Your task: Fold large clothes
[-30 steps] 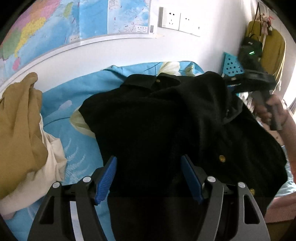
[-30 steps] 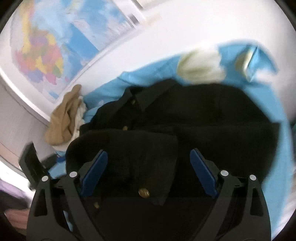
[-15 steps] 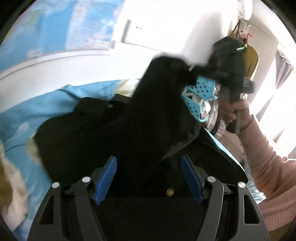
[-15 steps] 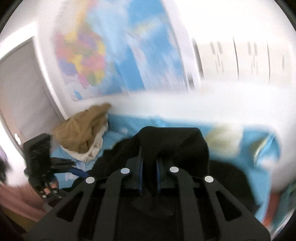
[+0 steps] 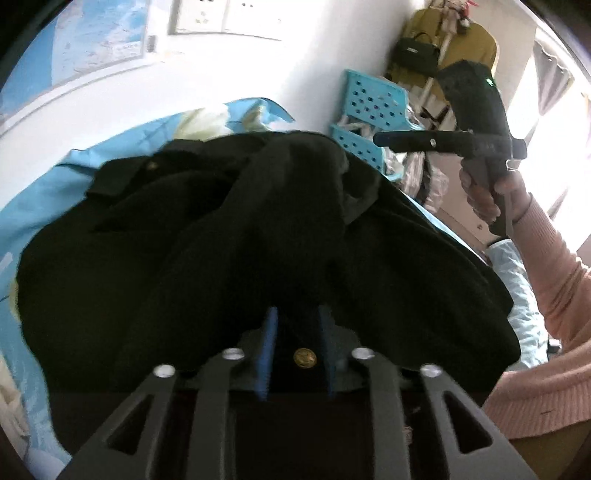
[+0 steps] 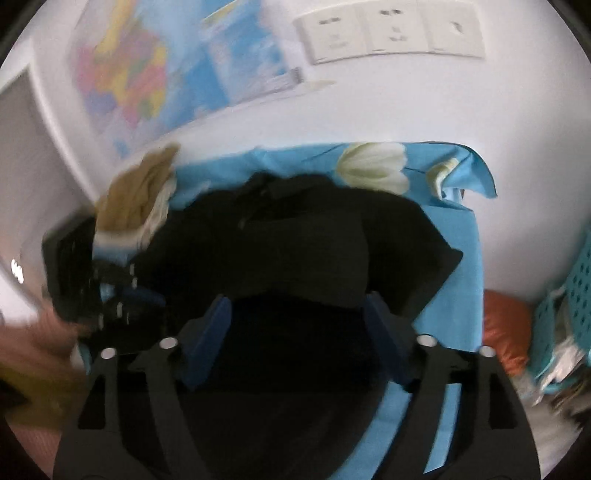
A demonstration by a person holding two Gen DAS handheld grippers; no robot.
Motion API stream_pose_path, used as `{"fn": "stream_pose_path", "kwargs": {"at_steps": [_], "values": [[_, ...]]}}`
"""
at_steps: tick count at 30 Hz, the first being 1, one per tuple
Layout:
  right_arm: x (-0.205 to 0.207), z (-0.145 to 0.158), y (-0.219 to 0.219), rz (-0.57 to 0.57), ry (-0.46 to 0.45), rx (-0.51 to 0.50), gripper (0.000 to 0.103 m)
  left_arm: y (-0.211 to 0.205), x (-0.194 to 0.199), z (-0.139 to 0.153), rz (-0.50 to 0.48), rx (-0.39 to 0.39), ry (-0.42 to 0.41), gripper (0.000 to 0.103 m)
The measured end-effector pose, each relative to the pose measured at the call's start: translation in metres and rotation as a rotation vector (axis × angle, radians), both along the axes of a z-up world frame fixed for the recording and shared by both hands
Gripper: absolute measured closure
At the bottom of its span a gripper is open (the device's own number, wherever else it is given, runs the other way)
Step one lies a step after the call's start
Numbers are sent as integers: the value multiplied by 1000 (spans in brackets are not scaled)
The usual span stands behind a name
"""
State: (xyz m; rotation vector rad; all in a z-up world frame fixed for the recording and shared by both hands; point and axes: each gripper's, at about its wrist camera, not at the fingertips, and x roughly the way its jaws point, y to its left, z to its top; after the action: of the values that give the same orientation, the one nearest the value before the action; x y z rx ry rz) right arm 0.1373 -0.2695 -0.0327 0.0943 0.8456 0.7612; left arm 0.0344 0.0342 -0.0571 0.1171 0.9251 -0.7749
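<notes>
- Black coat (image 5: 229,236) lay bunched across the blue floral sheet (image 6: 454,266), collar end toward the wall; its folds merged into one dark mass, so sleeve and body could not be told apart
- Left gripper (image 5: 297,325) had just been closing, blue pads narrowed onto a ridge of coat fabric near the hem; a brass button (image 5: 304,357) sat between the fingers further back. The pads appeared to press the cloth, though dark on dark made the contact line hard to read
- Right gripper (image 6: 299,314) had just been opening; its jaws stood wide with coat cloth below and between them, pads clear of it. In the left wrist view the same tool (image 5: 384,139) showed side-on, raised above the coat's far fold and apart from it
- Right hand (image 5: 487,192) gripped the handle, pink knit sleeve (image 5: 546,266) cut off at the frame edge
- Right wrist view was smeared by motion: the left tool and hand at left were a blur
- Tan garment (image 6: 136,192) heaped on something pale at the sheet's left end, partly hidden by the coat
- Turquoise perforated basket (image 5: 373,107) behind the coat, lower part covered
- Wall map (image 6: 147,81) and sockets (image 6: 388,33) above, lettering unreadable
</notes>
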Motion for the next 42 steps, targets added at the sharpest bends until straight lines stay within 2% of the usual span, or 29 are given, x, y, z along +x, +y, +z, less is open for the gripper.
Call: {"fn": "stream_pose_path", "kwargs": {"at_steps": [1,3,6,8,9,10,11,12,14,16,17,18,20,22,24,26,29,30,32,33,34,36,37,39,42], "values": [[10,0,2,-15,22,31,13,4,0,4,13,-15,-3,64],[41,-4,8,-66,76,69,11,14,3,17,54,-57,-30,60],[83,-24,22,-60,202,90,9,23,5,30,103,-43,-93,41],[101,-39,31,-40,293,103,23,25,12,32,140,-15,-111,40],[104,-44,37,-18,317,102,52,26,17,31,156,-3,-104,40],[106,-46,43,8,322,100,70,26,22,28,162,6,-94,40],[104,-43,50,57,308,107,77,26,24,26,153,9,-84,40],[100,-35,54,80,267,98,88,25,25,23,137,14,-67,40],[92,-13,60,101,174,73,91,20,33,13,116,51,-35,51],[83,21,58,106,54,101,92,13,41,8,129,101,-21,94],[78,36,56,115,3,126,92,14,41,9,143,104,-28,98],[69,55,53,124,-72,154,92,15,40,14,151,85,-43,98],[47,77,46,146,-198,163,92,20,29,32,165,42,-121,98],[7,90,34,189,-370,128,89,23,13,44,149,30,-188,94],[-22,82,23,229,-416,96,82,24,-6,43,80,18,-198,86],[-42,55,10,270,-339,49,79,21,-20,26,3,36,-149,84],[-71,4,-5,295,-170,-34,77,12,-34,-7,-58,133,-81,84],[-80,-7,-6,297,-134,-52,70,12,-36,-14,-62,148,-66,83],[-96,-19,-11,285,-90,-78,64,16,-39,-19,-56,145,-46,82],[-103,-22,-19,265,-79,-70,53,20,-39,-16,-54,124,-46,78],[-107,-22,-26,248,-70,-56,40,26,-42,-9,-52,95,-54,68],[-108,-16,-43,181,-50,19,26,40,-47,8,-27,39,-104,50],[-107,-13,-49,155,-41,54,18,43,-51,13,-14,28,-124,48],[-98,-5,-59,90,-28,137,9,57,-47,25,40,25,-162,43],[-72,-8,-53,42,59,167,9,72,-31,36,145,51,-192,41]]}}
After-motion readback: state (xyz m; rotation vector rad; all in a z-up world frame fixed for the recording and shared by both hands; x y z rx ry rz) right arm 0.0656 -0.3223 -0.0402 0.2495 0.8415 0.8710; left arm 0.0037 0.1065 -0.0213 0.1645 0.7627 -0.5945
